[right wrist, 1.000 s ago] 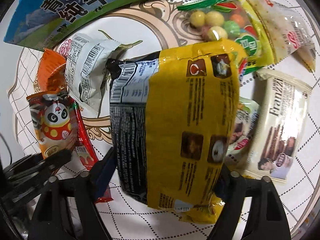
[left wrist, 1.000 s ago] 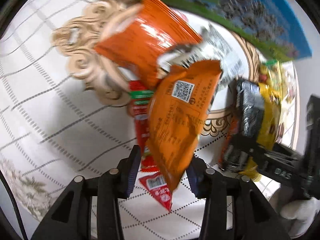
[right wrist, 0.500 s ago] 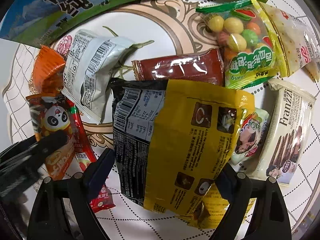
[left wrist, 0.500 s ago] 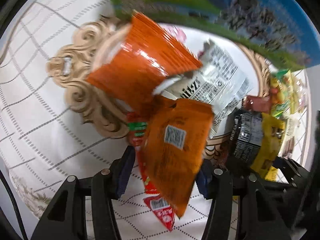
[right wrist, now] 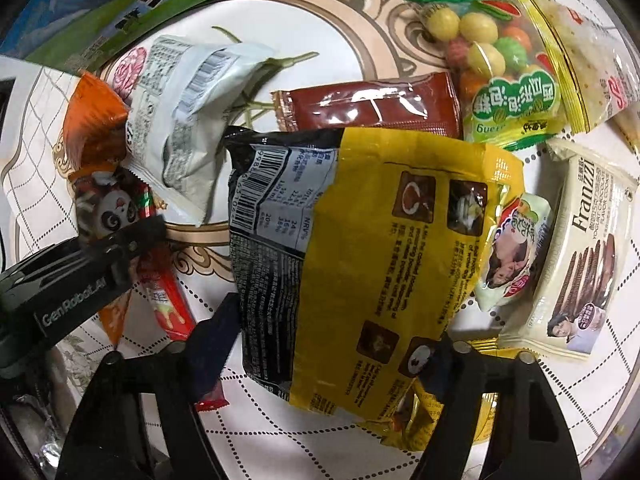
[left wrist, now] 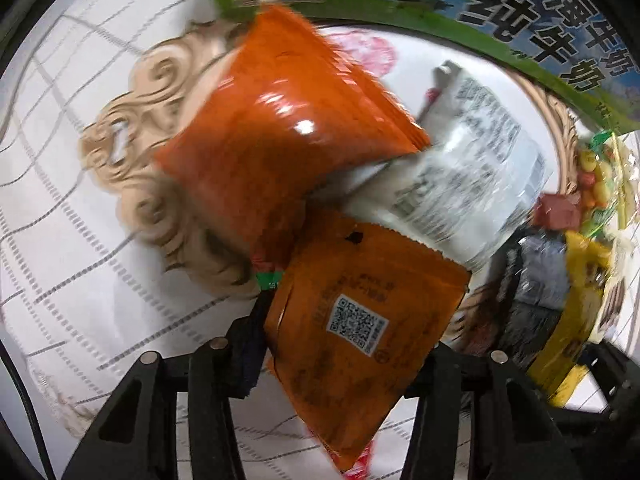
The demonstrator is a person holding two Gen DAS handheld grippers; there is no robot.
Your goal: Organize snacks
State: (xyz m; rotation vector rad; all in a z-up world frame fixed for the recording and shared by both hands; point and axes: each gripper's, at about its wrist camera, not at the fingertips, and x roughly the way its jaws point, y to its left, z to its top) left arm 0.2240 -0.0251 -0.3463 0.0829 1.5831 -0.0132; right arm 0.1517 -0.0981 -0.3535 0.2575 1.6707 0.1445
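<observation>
My left gripper (left wrist: 340, 356) is shut on a flat orange packet with a QR code (left wrist: 360, 320) and holds it above the cloth. Behind it lie a puffy orange bag (left wrist: 280, 136) and a white packet (left wrist: 460, 176). My right gripper (right wrist: 336, 344) is shut on a large yellow-and-black noodle bag (right wrist: 360, 248), lifted over the table. The left gripper's body (right wrist: 72, 280) shows in the right wrist view, holding the panda-printed face of its packet (right wrist: 112, 208).
A blue-green milk carton (right wrist: 140, 4) stands at the back. A brown bar (right wrist: 372, 104), a bag of coloured candy balls (right wrist: 500, 68), a small pale sachet (right wrist: 516, 248), a cream Franzzi biscuit pack (right wrist: 588, 256) and a red stick packet (right wrist: 168, 308) lie on the patterned cloth (left wrist: 80, 240).
Both grippers have drawn back towards me with their packets. The brown bar, hidden behind the yellow bag a second ago, is now in view. The orange packet has tilted and sits lower.
</observation>
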